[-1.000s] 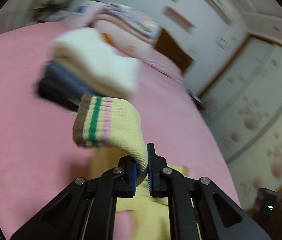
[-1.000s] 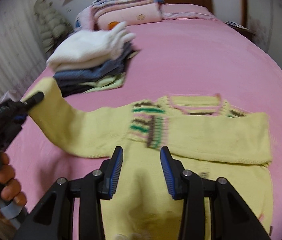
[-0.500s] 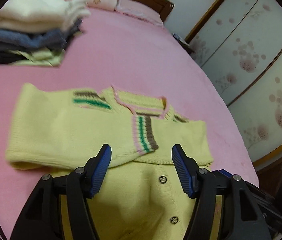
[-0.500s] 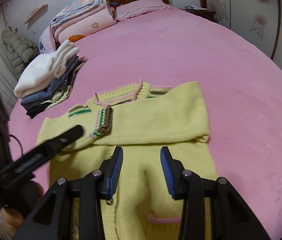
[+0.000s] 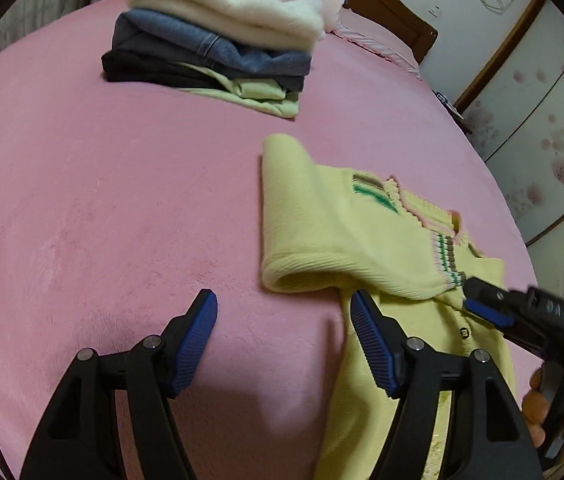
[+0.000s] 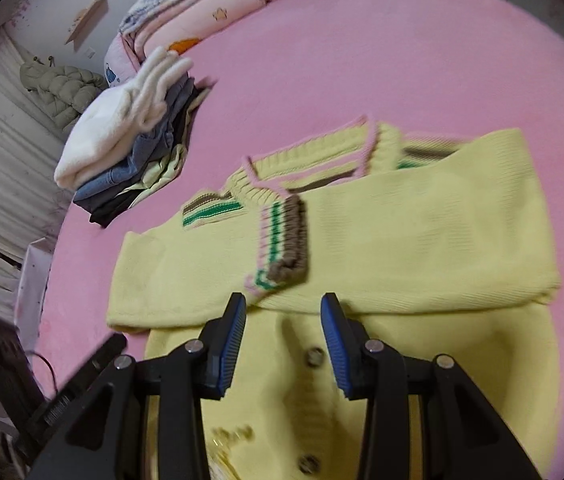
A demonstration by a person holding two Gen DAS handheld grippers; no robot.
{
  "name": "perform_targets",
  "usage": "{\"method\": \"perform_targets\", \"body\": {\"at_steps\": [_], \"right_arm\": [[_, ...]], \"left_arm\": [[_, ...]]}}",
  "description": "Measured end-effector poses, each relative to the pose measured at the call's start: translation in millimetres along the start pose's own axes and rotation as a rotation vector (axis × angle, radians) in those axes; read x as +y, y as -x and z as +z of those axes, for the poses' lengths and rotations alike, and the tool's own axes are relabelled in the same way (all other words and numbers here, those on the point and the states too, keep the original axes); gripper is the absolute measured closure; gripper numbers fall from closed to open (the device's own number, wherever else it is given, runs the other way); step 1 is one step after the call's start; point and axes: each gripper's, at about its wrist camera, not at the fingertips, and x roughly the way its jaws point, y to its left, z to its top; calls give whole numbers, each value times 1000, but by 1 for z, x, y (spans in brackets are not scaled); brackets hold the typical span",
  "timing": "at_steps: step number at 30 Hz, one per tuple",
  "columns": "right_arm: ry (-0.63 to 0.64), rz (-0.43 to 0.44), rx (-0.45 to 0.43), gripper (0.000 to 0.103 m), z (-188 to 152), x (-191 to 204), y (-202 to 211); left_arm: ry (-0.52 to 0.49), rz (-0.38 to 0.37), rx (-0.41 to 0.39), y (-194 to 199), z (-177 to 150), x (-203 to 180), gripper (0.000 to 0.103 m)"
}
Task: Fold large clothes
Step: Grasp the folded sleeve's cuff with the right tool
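A pale yellow knit cardigan [image 6: 422, 240] with green, brown and pink stripes lies flat on the pink bed [image 6: 402, 60]. Both sleeves are folded across its chest, the striped cuff [image 6: 286, 244] on top. My right gripper [image 6: 284, 312] is open and empty, just above the buttoned front below the sleeves. My left gripper [image 5: 284, 312] is open and empty, over the bed at the cardigan's left edge [image 5: 302, 240]. The right gripper's tip [image 5: 486, 308] shows in the left wrist view, over the cardigan front.
A stack of folded clothes [image 5: 218, 48], white on top, then blue and dark, sits on the bed beyond the cardigan; it also shows in the right wrist view [image 6: 130, 140]. Folded pink quilts [image 6: 186, 16] lie at the headboard. A wardrobe [image 5: 542, 128] stands to the right.
My left gripper carried the left sleeve across the chest, let it go and opened. It has since swung left, off the cardigan. My right gripper moved closer over the front.
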Motion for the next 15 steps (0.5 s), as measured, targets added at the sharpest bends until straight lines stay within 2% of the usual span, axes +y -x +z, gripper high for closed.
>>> {"method": "perform_targets", "body": {"at_steps": [5, 6, 7, 9, 12, 15], "right_arm": [[-14, -23, -18, 64, 9, 7, -15], [-7, -31, -21, 69, 11, 8, -17], [13, -32, -24, 93, 13, 12, -17], [31, -25, -41, 94, 16, 16, -12], [99, -16, -182, 94, 23, 28, 29], [140, -72, -328, 94, 29, 27, 72]], "left_arm": [[-28, 12, -9, -14, 1, -4, 35], [-31, 13, -13, -17, 3, -7, 35], [-30, 17, -16, -20, 5, -9, 35], [-19, 19, -21, -24, 10, -13, 35], [-6, 11, -25, -29, 17, -20, 35], [-15, 12, -28, -33, 21, -30, 35]]}}
